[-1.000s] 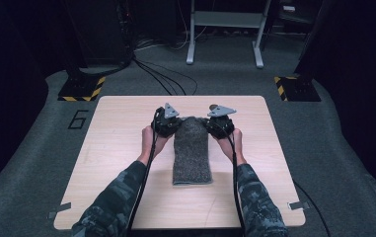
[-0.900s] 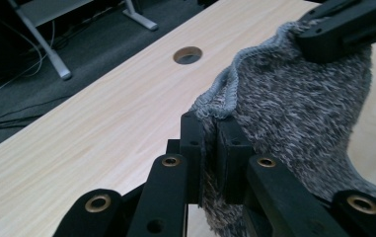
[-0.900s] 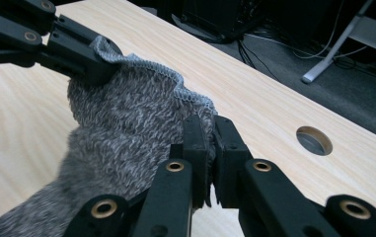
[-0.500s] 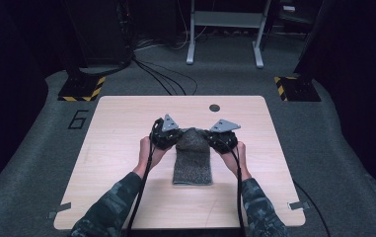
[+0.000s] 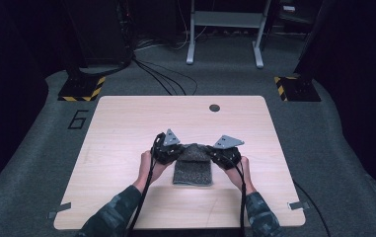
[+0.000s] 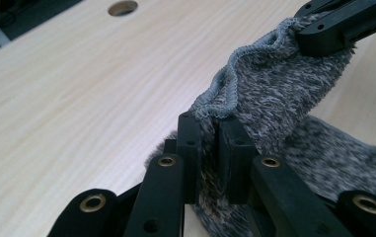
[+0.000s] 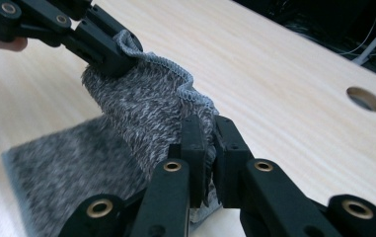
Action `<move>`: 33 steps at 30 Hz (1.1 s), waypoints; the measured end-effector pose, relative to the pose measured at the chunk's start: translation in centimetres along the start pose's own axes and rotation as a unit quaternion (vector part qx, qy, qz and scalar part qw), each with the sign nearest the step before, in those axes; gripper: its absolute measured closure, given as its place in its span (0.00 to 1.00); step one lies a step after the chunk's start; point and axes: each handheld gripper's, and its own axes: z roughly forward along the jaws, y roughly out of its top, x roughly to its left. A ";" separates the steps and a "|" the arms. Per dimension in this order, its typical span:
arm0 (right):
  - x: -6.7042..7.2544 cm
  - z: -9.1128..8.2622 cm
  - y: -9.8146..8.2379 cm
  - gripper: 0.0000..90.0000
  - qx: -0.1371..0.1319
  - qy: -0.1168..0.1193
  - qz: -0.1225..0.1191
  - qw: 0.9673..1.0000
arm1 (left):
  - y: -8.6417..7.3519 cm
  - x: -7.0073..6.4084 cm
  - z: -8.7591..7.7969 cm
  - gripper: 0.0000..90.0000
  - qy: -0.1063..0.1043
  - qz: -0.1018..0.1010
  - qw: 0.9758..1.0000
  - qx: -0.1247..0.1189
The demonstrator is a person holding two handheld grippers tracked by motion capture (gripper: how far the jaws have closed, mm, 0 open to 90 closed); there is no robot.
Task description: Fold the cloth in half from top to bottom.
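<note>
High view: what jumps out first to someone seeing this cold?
A grey fuzzy cloth near the middle of the pale wooden table, its far edge lifted and folded toward the person. The left gripper and right gripper each pinch a corner of that edge. A round hole marks the table's far side.

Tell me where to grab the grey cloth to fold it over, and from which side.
Grip the grey cloth along its stitched far hem, one corner per gripper, coming from the person's side. That edge is firm and thin enough for jaws; the left gripper and right gripper are shut on it there.
</note>
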 end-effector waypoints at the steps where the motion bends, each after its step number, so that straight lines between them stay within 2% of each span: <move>1: 0.1 -0.1 -0.3 0.95 0.002 0.004 -0.002 1.000 | -0.2 -0.2 0.0 0.90 -0.004 -0.001 1.000 0.003; 5: 0.9 -0.5 -1.4 0.94 0.016 0.014 -0.001 1.000 | -1.0 -1.0 -0.2 0.86 -0.022 -0.010 1.000 0.009; 7: 1.4 -0.7 -1.9 0.91 0.020 0.017 0.011 1.000 | -1.6 -1.4 -0.3 0.82 -0.031 -0.011 0.999 0.015; 11: 1.9 -1.5 -2.8 0.80 0.034 0.037 0.022 0.999 | -2.7 -2.0 -0.8 0.65 -0.059 -0.027 0.998 0.026; 13: 2.2 -2.4 -3.3 0.71 0.044 0.053 0.034 0.997 | -3.2 -2.1 -1.5 0.53 -0.070 -0.041 0.996 0.026; 15: 2.2 -3.2 -3.5 0.68 0.041 0.054 0.039 0.997 | -3.5 -2.2 -2.6 0.47 -0.079 -0.046 0.996 0.022; 17: 2.0 -4.3 -3.5 0.62 0.037 0.052 0.056 0.996 | -3.5 -2.2 -3.8 0.42 -0.076 -0.053 0.996 0.009; 19: 1.7 -4.9 -3.4 0.58 0.029 0.053 0.063 0.996 | -3.3 -2.0 -4.6 0.38 -0.077 -0.059 0.995 -0.001; 21: 1.3 -5.2 -3.0 0.53 0.027 0.048 0.074 0.996 | -2.9 -1.5 -5.1 0.34 -0.062 -0.059 0.996 -0.006; 22: 1.2 -5.0 -2.7 0.50 0.034 0.043 0.081 0.995 | -2.8 -1.3 -5.0 0.34 -0.053 -0.066 0.996 -0.005; 24: 1.1 -4.3 -2.5 0.45 0.039 0.035 0.083 0.995 | -2.7 -0.7 -3.9 0.31 -0.037 -0.071 0.997 0.012; 25: 1.3 -3.5 -2.4 0.37 0.057 0.031 0.089 0.994 | -2.7 -0.6 -3.5 0.30 -0.036 -0.064 0.997 0.028; 27: 1.6 -2.3 -2.6 0.34 0.074 0.026 0.094 0.992 | -3.2 -0.7 -2.1 0.28 -0.040 -0.071 0.995 0.053; 28: 1.8 -1.6 -2.8 0.29 0.088 0.020 0.095 0.991 | -3.5 -0.9 -1.6 0.28 -0.040 -0.056 0.995 0.072; 30: 2.4 -0.4 -3.5 0.27 0.114 0.023 0.096 0.989 | -4.3 -1.2 -0.7 0.27 -0.037 -0.048 0.994 0.094; 31: 2.7 0.0 -3.9 0.25 0.125 0.012 0.096 0.987 | -4.8 -1.3 -0.5 0.26 -0.032 -0.047 0.993 0.100; 33: 3.0 0.6 -4.6 0.23 0.141 0.006 0.092 0.986 | -5.7 -1.4 -0.1 0.26 -0.029 -0.046 0.992 0.114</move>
